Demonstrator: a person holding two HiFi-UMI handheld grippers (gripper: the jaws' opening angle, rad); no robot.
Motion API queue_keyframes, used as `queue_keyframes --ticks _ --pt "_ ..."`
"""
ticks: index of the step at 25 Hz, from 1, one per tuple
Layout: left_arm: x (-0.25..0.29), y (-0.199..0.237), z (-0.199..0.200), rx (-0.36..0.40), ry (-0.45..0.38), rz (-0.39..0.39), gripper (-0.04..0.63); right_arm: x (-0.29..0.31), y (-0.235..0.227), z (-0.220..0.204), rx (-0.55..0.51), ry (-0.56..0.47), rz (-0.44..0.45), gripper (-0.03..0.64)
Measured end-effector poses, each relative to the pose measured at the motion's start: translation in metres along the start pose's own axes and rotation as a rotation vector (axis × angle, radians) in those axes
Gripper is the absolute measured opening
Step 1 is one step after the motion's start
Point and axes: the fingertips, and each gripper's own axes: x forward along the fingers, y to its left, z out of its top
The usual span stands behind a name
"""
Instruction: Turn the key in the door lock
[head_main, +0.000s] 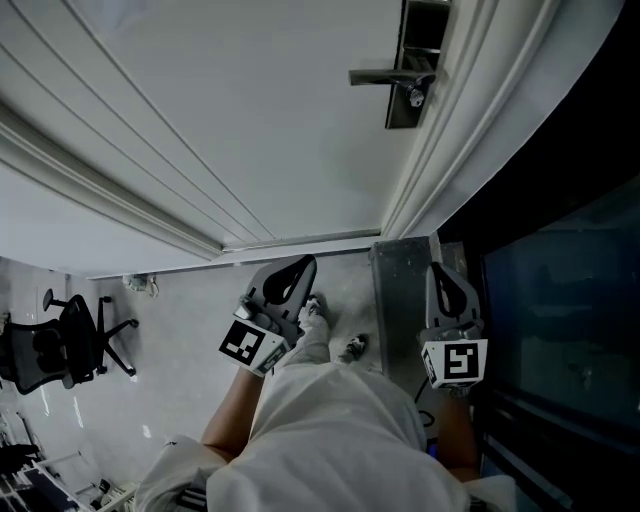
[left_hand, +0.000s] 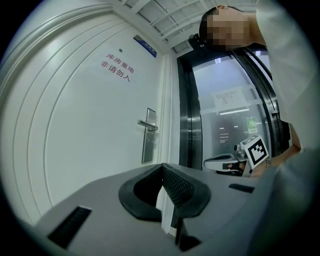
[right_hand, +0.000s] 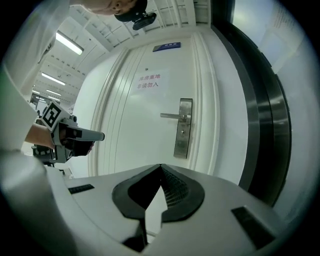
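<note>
White door (head_main: 230, 130); lock (head_main: 415, 97) detail too small to read; left hand-held gripper (left_hand: 162, 167), right hand-held gripper (right_hand: 160, 166) clenched, empty.

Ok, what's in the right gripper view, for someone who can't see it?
A white door with a metal lever handle and lock plate fills the view. Below, the right gripper has its fingers shut on nothing; the left gripper pokes in at the left.
</note>
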Motion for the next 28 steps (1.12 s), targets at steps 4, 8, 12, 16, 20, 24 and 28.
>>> queue_keyframes --ticks 4,8,12,16,20,24,28 --pt "0.033 0.019 0.005 -0.006 -0.035 -0.030 0.008 0.030 -0.020 0.018 -0.031 -0.020 -0.017 0.002" --pt "0.081 0.038 0.004 -0.007 -0.041 -0.122 0.008 0.072 -0.038 0.035 -0.111 -0.010 -0.057 0.002" --pt "0.134 0.059 0.019 0.026 -0.063 -0.201 0.008 0.113 -0.049 0.054 -0.237 0.025 -0.068 0.002" --pt "0.166 0.081 0.039 0.032 -0.091 -0.261 0.008 0.157 -0.061 0.073 -0.420 0.079 -0.112 0.002" --pt "0.182 0.093 0.045 0.044 -0.100 -0.330 0.008 0.191 -0.069 0.095 -0.690 0.093 -0.175 0.024" --pt "0.186 0.099 0.042 0.058 -0.087 -0.373 0.008 0.217 -0.073 0.090 -0.966 0.190 -0.190 0.119" --pt "0.180 0.109 0.040 0.034 -0.062 -0.360 0.008 0.233 -0.074 0.082 -1.164 0.262 -0.181 0.127"
